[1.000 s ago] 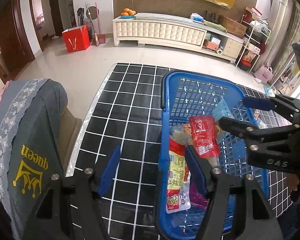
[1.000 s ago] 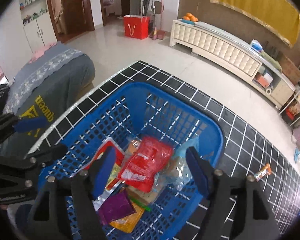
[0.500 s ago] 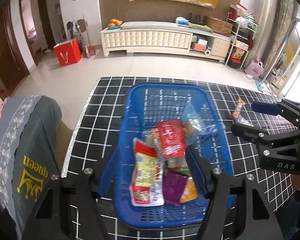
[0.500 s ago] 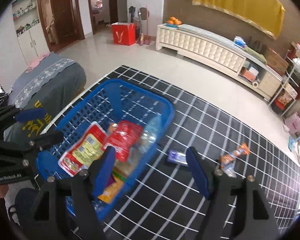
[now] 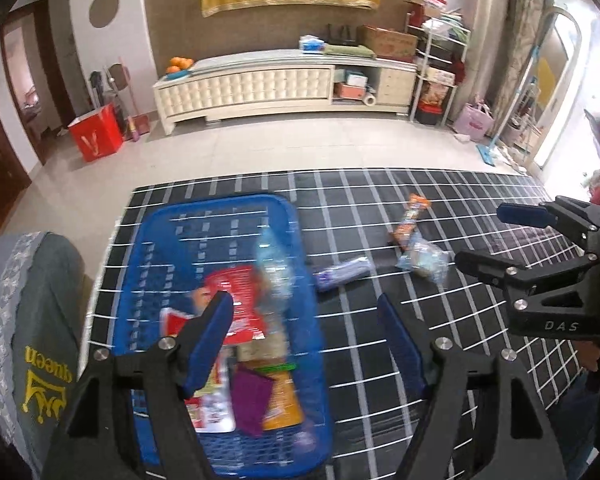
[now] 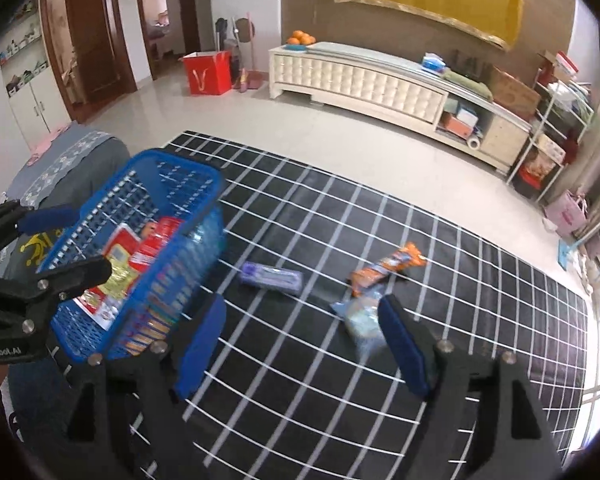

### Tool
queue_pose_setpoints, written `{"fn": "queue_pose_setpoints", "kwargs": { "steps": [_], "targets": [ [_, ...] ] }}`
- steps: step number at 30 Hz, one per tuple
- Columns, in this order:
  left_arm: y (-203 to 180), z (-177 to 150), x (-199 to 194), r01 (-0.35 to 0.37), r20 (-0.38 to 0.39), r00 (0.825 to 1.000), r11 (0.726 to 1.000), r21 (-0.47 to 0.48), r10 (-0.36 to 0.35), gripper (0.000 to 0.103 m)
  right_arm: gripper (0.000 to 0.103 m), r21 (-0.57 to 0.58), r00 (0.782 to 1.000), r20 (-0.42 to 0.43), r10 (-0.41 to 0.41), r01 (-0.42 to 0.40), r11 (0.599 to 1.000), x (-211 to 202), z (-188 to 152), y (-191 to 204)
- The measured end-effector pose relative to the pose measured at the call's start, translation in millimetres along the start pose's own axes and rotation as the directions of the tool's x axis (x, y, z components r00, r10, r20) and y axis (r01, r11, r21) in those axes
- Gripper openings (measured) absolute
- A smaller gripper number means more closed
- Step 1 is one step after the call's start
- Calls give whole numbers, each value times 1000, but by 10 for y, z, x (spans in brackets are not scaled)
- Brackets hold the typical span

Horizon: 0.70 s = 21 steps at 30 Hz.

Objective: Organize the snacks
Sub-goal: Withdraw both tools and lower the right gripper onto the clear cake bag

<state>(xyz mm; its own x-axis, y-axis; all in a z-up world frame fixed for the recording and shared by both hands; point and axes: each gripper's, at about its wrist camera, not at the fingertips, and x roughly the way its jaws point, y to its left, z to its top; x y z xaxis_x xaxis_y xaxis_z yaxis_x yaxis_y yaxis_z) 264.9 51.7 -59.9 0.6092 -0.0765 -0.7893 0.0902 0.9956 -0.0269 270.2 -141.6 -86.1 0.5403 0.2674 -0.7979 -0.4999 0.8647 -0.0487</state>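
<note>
So both tools are empty right now. My right tool (image 6: 300, 344) has its fingers spread wide with nothing between them, and the left tool (image 5: 304, 344) is spread the same way over the near end of the blue basket (image 5: 300, 216).

Three snacks are loose on the black grid table (image 6: 480, 280). In the right wrist view the clear blue-tinted packet (image 6: 362, 320) sits dead centre, just off the inner edge of the right-hand finger, so that's the closest pick. Its long axis runs roughly top to bottom of the frame, slightly tilted. Just above it, looks like touching, is the orange wrapper (image 6: 388, 266), lying diagonally toward the upper right. The purple packet (image 6: 270, 274) is left of centre, lying almost horizontal, between the basket and the other two.

The right tool is clearly nearer all three; for the left they're off in the right half of its frame.

Hard to read: the basket contents are motion-blurred, so I only make out a red pouch (image 5: 240, 296) and a purple one (image 5: 252, 400). No labels are legible.
</note>
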Motion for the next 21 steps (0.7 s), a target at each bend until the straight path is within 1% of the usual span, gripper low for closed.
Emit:
{"fn": "queue_pose_setpoints", "kwargs": {
  "steps": [2, 5, 8, 11, 15, 17, 19, 21],
  "targets": [
    [-137, 27, 67, 22, -7, 1000, 1000, 9, -22, 73, 85, -5, 1000, -5, -4, 4, 1000, 8, -50, -109],
    [-331, 69, 182, 25, -15, 1000, 999, 32, -24, 74, 87, -14, 1000, -20, -9, 9, 1000, 69, -101, -280],
    [-519, 105, 315, 31, -40, 999, 998, 46, -29, 74, 88, -34, 999, -41, 2, -3, 999, 166, -168, -425],
    [-697, 136, 447, 56, -68, 996, 997, 56, -52, 74, 90, -58, 998, -56, 16, -19, 998, 268, -268, -555],
    [-944, 83, 701, 13, -99, 995, 992, 123, 0, 74, 94, -85, 997, -81, 16, -23, 996, 462, -381, -704],
    [-1021, 43, 854, -6, -122, 992, 990, 138, 23, 74, 94, -100, 994, -105, 9, -20, 995, 605, -426, -766],
    [-1084, 8, 989, -9, -149, 988, 989, 146, 31, 74, 94, -111, 992, -127, 10, -25, 994, 733, -468, -807],
    [-1123, -9, 1120, -9, -179, 983, 989, 146, 36, 74, 94, -111, 988, -148, 31, -48, 993, 866, -485, -849]
  ]
}}
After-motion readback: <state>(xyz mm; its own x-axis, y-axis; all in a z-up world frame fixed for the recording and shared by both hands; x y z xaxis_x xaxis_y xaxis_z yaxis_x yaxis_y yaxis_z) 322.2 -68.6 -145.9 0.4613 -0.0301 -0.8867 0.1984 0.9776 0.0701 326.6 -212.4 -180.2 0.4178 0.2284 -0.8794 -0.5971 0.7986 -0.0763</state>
